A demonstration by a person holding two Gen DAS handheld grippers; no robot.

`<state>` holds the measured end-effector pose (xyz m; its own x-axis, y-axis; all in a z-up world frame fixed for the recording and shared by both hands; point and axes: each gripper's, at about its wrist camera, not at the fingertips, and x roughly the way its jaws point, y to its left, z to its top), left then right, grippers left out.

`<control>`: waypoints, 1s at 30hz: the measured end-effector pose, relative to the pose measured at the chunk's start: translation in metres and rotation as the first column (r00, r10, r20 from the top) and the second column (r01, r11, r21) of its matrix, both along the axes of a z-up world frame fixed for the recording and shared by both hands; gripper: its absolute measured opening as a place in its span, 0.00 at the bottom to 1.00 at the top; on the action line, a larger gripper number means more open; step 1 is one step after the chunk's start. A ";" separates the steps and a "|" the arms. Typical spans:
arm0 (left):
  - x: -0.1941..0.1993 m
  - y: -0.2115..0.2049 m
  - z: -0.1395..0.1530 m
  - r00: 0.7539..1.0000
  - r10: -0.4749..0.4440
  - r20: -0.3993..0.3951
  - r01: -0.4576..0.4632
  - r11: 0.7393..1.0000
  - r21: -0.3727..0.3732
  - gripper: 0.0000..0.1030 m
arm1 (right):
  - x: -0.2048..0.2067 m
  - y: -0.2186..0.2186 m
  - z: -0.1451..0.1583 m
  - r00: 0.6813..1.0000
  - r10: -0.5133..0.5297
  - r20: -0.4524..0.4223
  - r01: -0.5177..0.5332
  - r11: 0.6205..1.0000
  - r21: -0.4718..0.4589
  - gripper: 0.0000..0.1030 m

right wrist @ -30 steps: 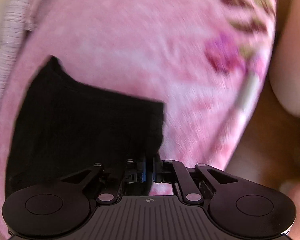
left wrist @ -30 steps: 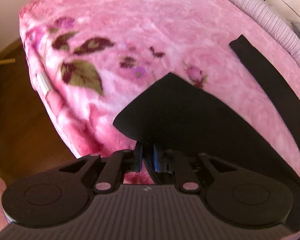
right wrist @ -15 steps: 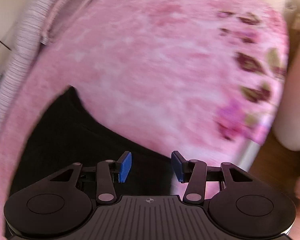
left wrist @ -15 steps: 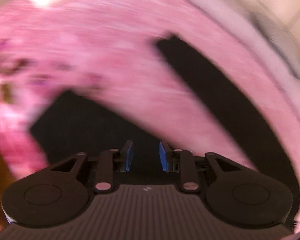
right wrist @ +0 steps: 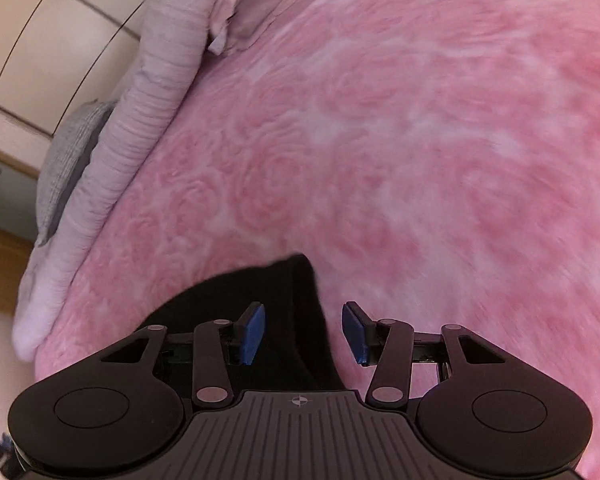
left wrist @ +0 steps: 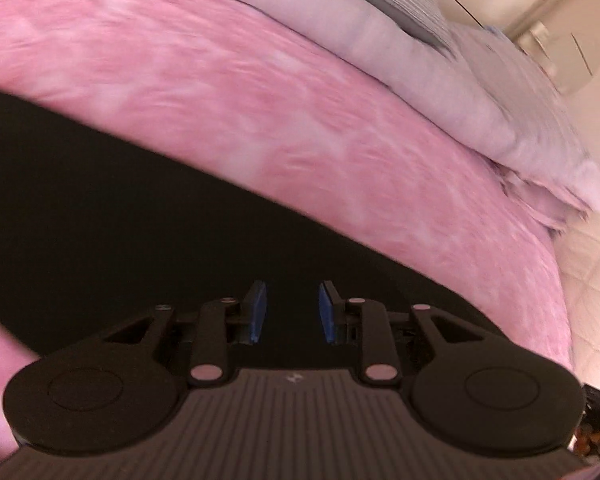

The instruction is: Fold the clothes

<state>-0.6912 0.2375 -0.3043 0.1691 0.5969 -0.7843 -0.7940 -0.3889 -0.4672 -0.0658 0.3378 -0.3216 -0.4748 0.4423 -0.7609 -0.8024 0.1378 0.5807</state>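
A black garment (left wrist: 112, 216) lies flat on the pink fleece blanket (left wrist: 228, 92) of the bed. In the left wrist view it fills the lower left, and my left gripper (left wrist: 288, 308) hovers over it, open, with nothing between its blue pads. In the right wrist view only a corner of the black garment (right wrist: 276, 300) shows, just ahead of the fingers. My right gripper (right wrist: 304, 332) is open above that corner, holding nothing.
A pale lilac quilt (left wrist: 440, 92) is bunched along the far side of the bed, seen also as the striped lilac quilt (right wrist: 136, 152) at the left. A grey cushion (right wrist: 66, 160) lies beyond it. Cream wardrobe doors (right wrist: 48, 36) stand behind.
Both grippers were shut on the black garment a second ago; they have let go and opened. Both have swung toward the quilt side of the bed.
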 end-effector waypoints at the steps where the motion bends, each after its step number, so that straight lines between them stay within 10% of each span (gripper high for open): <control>1: 0.006 0.011 -0.003 1.000 -0.024 0.012 0.024 1.000 -0.005 0.23 | 0.000 0.008 -0.003 1.000 0.016 -0.005 -0.016 1.000 -0.004 0.47; 9: 0.034 0.064 -0.029 0.993 -0.113 0.027 0.115 0.989 -0.088 0.23 | -0.008 0.061 -0.045 0.989 0.106 -0.105 -0.116 0.989 -0.093 0.46; 10: 0.035 0.066 -0.032 0.993 -0.117 0.025 0.119 0.988 -0.098 0.23 | -0.009 0.065 -0.051 0.985 0.109 -0.132 -0.122 0.987 -0.100 0.43; 11: 0.036 0.066 -0.034 0.992 -0.121 0.021 0.122 0.987 -0.107 0.23 | -0.010 0.069 -0.053 0.982 0.111 -0.151 -0.125 0.988 -0.086 0.09; 15: 0.037 0.071 -0.039 0.992 -0.123 -0.003 0.122 0.986 -0.113 0.23 | -0.014 0.065 -0.035 0.990 0.099 -0.097 -0.091 0.992 0.092 0.03; 20: 0.034 0.053 -0.034 0.995 -0.096 0.004 0.096 0.989 -0.117 0.23 | -0.016 0.063 -0.057 0.999 -0.022 -0.031 0.022 0.999 0.027 0.09; 24: 0.027 0.017 -0.023 0.998 -0.052 0.040 0.057 0.990 -0.129 0.23 | -0.010 0.066 -0.048 0.994 -0.090 -0.056 0.090 0.996 -0.011 0.43; 30: 0.026 -0.052 -0.013 0.994 0.021 0.108 -0.004 0.987 -0.160 0.23 | 0.011 0.018 0.001 0.994 -0.106 0.030 0.105 0.994 0.038 0.44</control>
